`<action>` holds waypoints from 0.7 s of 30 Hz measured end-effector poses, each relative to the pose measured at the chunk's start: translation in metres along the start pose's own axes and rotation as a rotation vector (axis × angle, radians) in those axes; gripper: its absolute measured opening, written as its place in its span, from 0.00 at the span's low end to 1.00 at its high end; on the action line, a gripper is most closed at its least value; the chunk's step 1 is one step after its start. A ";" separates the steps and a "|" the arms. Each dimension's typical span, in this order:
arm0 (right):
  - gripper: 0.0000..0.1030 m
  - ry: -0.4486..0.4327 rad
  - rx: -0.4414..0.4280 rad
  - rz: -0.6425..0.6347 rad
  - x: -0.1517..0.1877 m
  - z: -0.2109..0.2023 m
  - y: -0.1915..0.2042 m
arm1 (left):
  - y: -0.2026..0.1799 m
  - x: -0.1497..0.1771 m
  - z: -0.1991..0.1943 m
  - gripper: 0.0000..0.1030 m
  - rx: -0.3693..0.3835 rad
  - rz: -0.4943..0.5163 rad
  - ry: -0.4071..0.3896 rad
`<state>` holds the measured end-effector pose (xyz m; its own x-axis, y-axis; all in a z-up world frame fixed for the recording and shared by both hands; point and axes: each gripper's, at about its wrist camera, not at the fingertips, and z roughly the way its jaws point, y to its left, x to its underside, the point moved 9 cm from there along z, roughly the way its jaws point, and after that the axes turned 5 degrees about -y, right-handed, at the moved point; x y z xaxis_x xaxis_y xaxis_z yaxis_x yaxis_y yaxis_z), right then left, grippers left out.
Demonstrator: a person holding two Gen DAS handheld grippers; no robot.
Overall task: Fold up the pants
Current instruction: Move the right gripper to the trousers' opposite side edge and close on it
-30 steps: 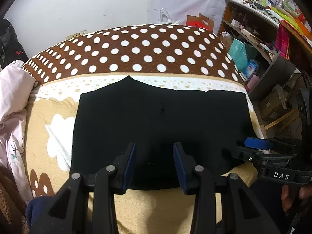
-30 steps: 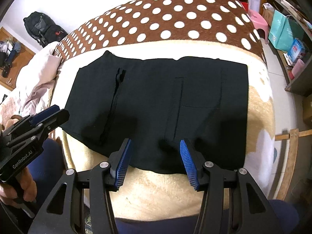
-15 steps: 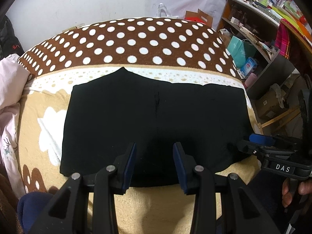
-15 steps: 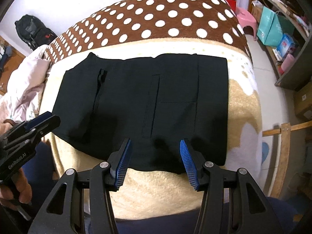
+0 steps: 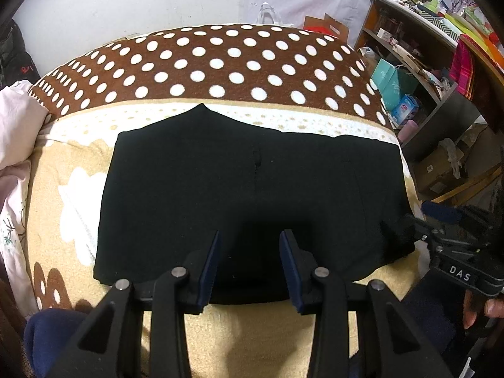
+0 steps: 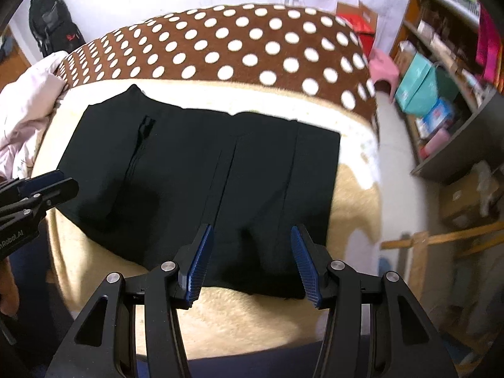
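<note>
Black pants (image 5: pixel 252 195) lie folded into a flat rectangle on the bed; they also show in the right wrist view (image 6: pixel 201 173), with a pocket seam and a zip line visible. My left gripper (image 5: pixel 250 252) is open and empty, above the pants' near edge. My right gripper (image 6: pixel 250 252) is open and empty, above the near edge toward the right half. Each gripper shows at the side of the other's view: the right one (image 5: pixel 441 217) near the pants' right corner, the left one (image 6: pixel 47 186) near the left edge.
The bed has a beige blanket (image 5: pixel 69 170) and a brown polka-dot cover (image 5: pixel 220 60) at the back. Pink bedding (image 5: pixel 15 132) is heaped on the left. Shelves (image 5: pixel 419 50) with boxes and bags stand on the right. A black backpack (image 6: pixel 50 25) leans at the back left wall.
Both grippers have drawn back and tilted up, so the pants sit lower and more of the room shows. The right view has swung to the right. Both stay open.
</note>
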<state>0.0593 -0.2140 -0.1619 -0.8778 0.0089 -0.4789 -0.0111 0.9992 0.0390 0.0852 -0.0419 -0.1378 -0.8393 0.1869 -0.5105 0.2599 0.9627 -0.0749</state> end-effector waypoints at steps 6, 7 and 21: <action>0.50 -0.048 0.027 -0.044 -0.009 -0.013 0.003 | 0.003 -0.002 0.000 0.40 -0.007 -0.008 0.001; 0.50 -0.053 0.028 -0.047 -0.010 -0.013 0.003 | 0.004 -0.002 0.000 0.40 -0.008 -0.009 0.000; 0.50 0.007 -0.026 0.031 -0.003 0.004 -0.011 | 0.005 -0.001 0.006 0.40 -0.011 -0.014 0.016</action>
<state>0.0638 -0.2247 -0.1644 -0.8814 0.0399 -0.4707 0.0044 0.9971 0.0764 0.0899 -0.0383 -0.1425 -0.8504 0.1768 -0.4956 0.2434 0.9672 -0.0726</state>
